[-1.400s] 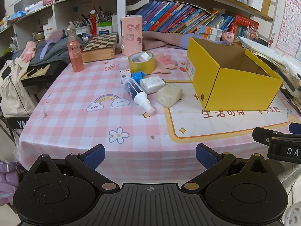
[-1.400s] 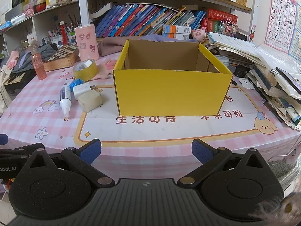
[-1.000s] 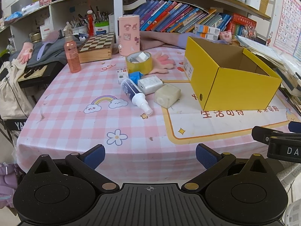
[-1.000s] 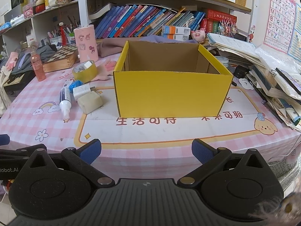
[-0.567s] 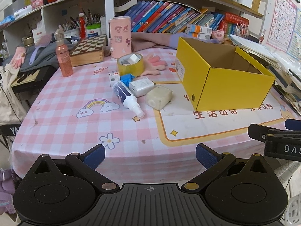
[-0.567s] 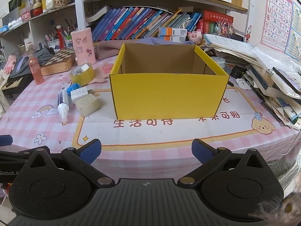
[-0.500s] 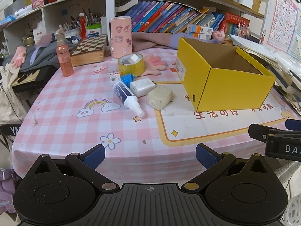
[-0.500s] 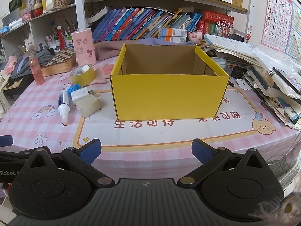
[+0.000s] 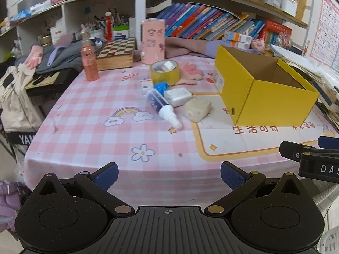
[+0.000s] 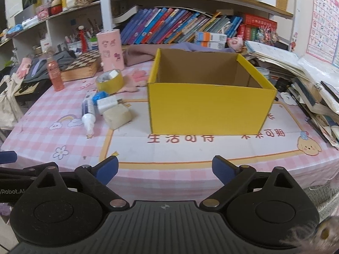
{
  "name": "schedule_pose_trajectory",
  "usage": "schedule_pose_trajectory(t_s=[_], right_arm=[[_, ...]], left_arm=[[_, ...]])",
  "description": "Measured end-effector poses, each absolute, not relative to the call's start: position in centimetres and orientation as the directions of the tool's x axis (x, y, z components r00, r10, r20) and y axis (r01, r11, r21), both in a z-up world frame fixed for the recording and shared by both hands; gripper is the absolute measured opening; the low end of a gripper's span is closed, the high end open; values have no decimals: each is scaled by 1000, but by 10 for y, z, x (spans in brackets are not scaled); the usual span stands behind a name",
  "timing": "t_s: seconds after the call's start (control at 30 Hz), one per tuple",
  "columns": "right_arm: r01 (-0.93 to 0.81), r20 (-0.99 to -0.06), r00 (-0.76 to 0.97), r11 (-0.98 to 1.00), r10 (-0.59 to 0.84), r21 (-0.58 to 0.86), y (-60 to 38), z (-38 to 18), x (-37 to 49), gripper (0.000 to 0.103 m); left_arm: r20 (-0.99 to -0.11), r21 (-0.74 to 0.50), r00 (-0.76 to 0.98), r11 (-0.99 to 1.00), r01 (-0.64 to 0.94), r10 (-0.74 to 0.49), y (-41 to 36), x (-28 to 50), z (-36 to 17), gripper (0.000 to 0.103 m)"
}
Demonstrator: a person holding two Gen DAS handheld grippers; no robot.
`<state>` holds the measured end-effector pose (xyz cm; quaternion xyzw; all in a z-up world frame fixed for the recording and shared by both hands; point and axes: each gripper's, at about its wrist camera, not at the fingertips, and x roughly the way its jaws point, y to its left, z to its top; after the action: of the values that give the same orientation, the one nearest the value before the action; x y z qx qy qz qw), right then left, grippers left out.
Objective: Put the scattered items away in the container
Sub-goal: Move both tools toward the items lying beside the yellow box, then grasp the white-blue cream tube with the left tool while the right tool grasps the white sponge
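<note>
An open yellow cardboard box (image 9: 264, 93) stands on the pink checked table; in the right wrist view (image 10: 209, 108) it looks empty inside. Left of it lies a cluster: a blue-and-white spray bottle (image 9: 162, 108), a white charger (image 9: 177, 96), a beige soap-like block (image 9: 197, 109), a small blue item (image 9: 161, 86), a small white box (image 9: 146, 84) and a yellow tape roll (image 9: 165, 72). My left gripper (image 9: 169, 172) is open and empty at the table's front edge. My right gripper (image 10: 165, 168) is open and empty, facing the box.
A pink spray bottle (image 9: 89, 61), a chessboard box (image 9: 115, 53), a pink cylinder (image 9: 153, 40) and a pink glove (image 9: 190, 74) sit farther back. Bookshelves line the rear. Stacked books and papers (image 10: 307, 84) crowd the table's right side.
Both grippers have shifted slightly forward and the left view has drifted a little; the items and box have not moved. Both grippers stay open.
</note>
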<state>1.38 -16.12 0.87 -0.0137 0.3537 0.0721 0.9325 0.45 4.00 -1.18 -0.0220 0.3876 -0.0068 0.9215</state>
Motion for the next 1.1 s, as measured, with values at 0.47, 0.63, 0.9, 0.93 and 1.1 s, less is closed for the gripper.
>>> schedule_pose_trajectory(t_s=[0.47, 0.63, 0.9, 0.93, 1.1], right_arm=[[-255, -666, 720, 967, 192, 3, -128, 5, 26, 78], [-283, -656, 727, 959, 201, -19, -117, 4, 40, 70], [-346, -656, 717, 937, 237, -39, -94, 2, 81, 61], [-354, -655, 716, 934, 242, -42, -91, 2, 87, 61], [-372, -663, 705, 927, 252, -43, -79, 0, 120, 61]], left_arm=[[-722, -67, 692, 993, -95, 17, 68, 6, -18, 103], [-718, -66, 696, 994, -91, 16, 71, 17, -21, 102], [-713, -64, 701, 996, -65, 0, 75, 51, -26, 95], [-715, -66, 699, 996, -59, -6, 75, 57, -28, 94], [-718, -65, 695, 997, -35, -23, 73, 81, -36, 87]])
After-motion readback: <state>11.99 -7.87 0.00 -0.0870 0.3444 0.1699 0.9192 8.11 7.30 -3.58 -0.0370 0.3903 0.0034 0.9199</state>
